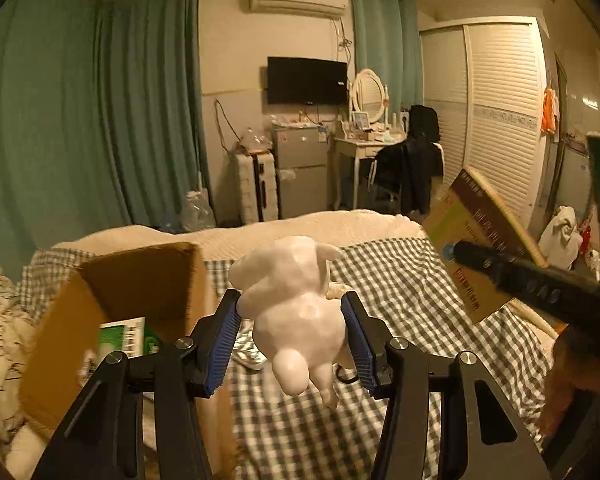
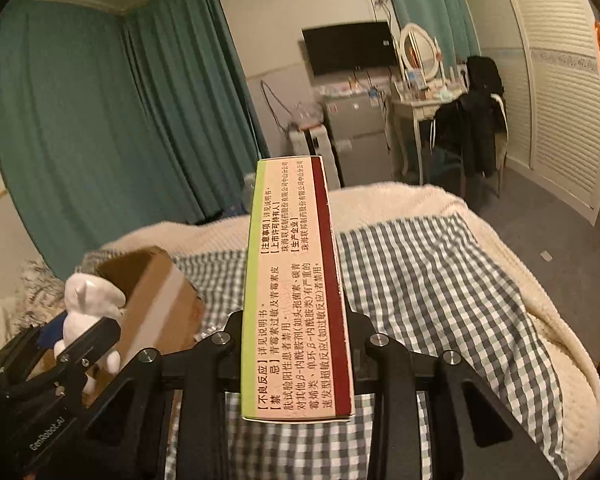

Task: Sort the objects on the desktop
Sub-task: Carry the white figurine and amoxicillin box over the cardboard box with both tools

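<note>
Here, the left gripper (image 1: 292, 332) holds a white toy figure (image 1: 296, 300) between its blue pads (image 1: 224, 344), one pad on each side. The toy is up in the air, above the bed (image 1: 400, 288). Just to the left of it is an open cardboard box (image 1: 140, 292), standing on the bed with a green and white pack (image 1: 124, 336) inside. A small silver thing lies on the checked cover under the toy; it is too blurry to tell what it is.

The right gripper (image 2: 296, 344) is closed on a long medicine box (image 2: 296, 292) with a green stripe, a dark red stripe and printed writing. The box sticks out forward, above the bed too. In the left wrist view it shows at the right, tilted up in the air.

The bed has a grey and white checked cover and a cream blanket (image 2: 532, 272) at its far end. Past the bed stand green curtains (image 1: 100, 100), a black screen (image 1: 306, 80), a small fridge (image 1: 300, 168) and a white dresser with a round mirror (image 1: 368, 90).
</note>
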The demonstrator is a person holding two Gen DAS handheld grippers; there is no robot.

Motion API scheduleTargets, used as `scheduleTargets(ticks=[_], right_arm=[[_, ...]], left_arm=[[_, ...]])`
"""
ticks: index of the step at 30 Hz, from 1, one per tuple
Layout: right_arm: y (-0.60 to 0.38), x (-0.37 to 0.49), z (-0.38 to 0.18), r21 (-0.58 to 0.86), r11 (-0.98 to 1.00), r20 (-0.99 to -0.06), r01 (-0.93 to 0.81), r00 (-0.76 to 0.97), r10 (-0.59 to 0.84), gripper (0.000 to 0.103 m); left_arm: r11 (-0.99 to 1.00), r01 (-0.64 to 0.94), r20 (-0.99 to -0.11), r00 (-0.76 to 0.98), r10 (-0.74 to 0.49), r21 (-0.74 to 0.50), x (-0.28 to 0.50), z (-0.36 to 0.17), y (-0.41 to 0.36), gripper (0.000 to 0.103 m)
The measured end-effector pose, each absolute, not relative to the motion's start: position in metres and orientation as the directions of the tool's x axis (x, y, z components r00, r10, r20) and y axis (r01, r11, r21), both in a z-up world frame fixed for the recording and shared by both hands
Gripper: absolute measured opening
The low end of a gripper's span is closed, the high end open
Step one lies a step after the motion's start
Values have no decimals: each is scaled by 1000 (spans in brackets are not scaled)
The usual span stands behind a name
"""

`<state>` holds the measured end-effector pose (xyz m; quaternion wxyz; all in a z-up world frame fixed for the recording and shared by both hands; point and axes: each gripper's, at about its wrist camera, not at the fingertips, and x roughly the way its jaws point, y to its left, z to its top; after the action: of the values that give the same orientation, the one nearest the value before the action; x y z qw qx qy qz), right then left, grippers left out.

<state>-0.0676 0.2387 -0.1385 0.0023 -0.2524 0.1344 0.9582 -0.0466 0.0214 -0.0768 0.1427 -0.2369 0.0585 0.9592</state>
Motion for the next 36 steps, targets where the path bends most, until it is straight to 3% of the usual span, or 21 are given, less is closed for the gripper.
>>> scheduleTargets(ticks=[22, 36], right_arm=[[127, -18, -91, 242, -964, -351, 112, -916, -194, 29], [57, -23, -92, 191, -962, -343, 193, -905, -250, 29]], left_arm=[[-990, -136, -378, -919, 111, 41, -4, -27, -94, 52], [-997, -70, -387, -920, 63, 5, -13, -46, -147, 53]])
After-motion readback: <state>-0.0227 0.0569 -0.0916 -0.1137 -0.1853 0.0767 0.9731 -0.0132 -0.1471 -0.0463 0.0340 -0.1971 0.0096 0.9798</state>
